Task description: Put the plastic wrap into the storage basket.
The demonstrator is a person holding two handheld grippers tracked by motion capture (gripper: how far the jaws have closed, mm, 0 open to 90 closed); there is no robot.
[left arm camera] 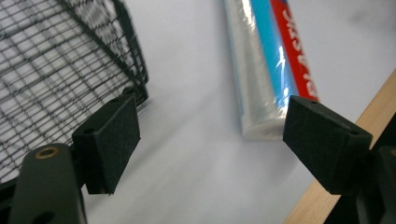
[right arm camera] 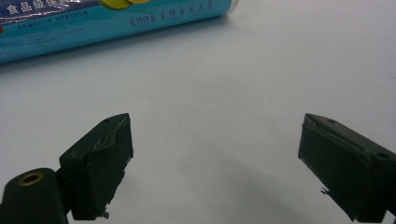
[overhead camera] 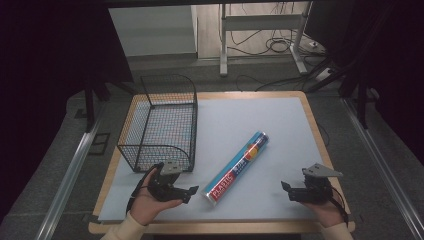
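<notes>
plastic wrap roll [overhead camera: 239, 165] lies slanted on the pale blue mat [overhead camera: 250, 115], its red end near and left, its blue end far and right, between the two grippers and touched by neither. left gripper [overhead camera: 190, 192] hangs just left of the red end, jaws wide apart with nothing between them. right gripper [overhead camera: 286, 190] sits well right of the roll, also open and empty. wire basket [overhead camera: 160, 122] stands at the far left, close behind the left hand [overhead camera: 150, 202].
</notes>
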